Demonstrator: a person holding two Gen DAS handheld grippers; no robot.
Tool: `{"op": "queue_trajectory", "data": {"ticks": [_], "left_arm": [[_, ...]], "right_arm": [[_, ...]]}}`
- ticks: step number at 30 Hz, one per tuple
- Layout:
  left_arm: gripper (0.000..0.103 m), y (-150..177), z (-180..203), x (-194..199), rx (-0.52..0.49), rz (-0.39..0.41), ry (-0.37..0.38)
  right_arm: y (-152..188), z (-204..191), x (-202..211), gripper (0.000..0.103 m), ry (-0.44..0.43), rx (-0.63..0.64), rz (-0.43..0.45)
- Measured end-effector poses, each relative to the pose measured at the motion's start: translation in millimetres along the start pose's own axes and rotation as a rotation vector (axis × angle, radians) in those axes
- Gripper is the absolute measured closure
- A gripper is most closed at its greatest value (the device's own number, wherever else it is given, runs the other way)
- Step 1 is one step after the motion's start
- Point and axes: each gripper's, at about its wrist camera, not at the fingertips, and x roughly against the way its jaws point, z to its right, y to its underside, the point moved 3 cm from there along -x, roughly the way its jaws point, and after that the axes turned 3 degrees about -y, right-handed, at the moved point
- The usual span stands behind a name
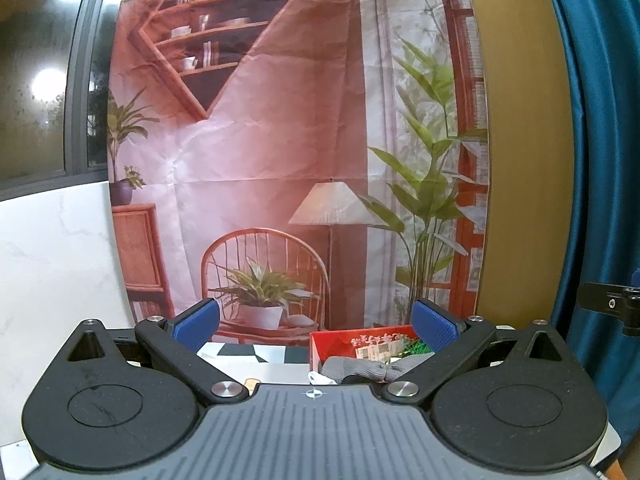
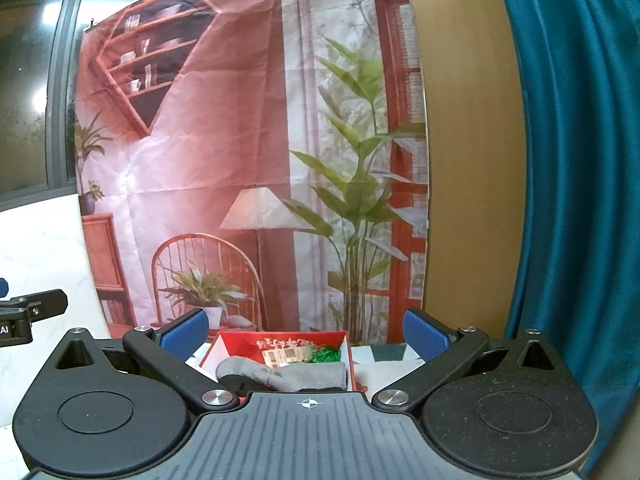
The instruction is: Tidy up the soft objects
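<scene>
I see the grey sock [image 2: 296, 374] lying across the near edge of the red box [image 2: 349, 354], its dark toe end at the left and its cuff at the right wall. Behind it in the box are printed paper labels [image 2: 286, 354] and a tuft of green shredded filling [image 2: 326, 355]. From my left camera the same grey sock [image 1: 360, 368] drapes over the near rim of the red box [image 1: 318, 346], with something white [image 1: 318, 378] just beside it on the near left. The box sits on a worktop [image 2: 390, 354] covered in a black-and-white geometric pattern. My right hand-held gripper [image 2: 308, 334] is spread wide and empty, its blue pads either side of the box. My left hand-held gripper [image 1: 316, 320] is likewise spread and empty. Far behind hangs a printed room backdrop [image 2: 224, 160], with a teal curtain [image 2: 568, 160] at the right.
</scene>
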Motion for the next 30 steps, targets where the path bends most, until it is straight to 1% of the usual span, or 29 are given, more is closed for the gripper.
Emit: {"op": "queue_trajectory", "data": {"ticks": [6, 16, 26, 30], "left_arm": [[0.0, 2, -4, -3, 0.013, -0.017, 0.003], [0.0, 4, -3, -4, -0.003, -0.024, -0.007], [0.0, 8, -11, -10, 0.029, -0.055, -0.019], [0.0, 9, -10, -13, 0.027, -0.065, -0.017]], "right_arm": [[1, -2, -1, 0.0, 0.007, 0.002, -0.004], [4, -2, -5, 0.0, 0.005, 0.004, -0.018], [7, -2, -8, 0.0, 0.024, 0.004, -0.028], [9, -2, -10, 0.0, 0.028, 0.005, -0.034]]}}
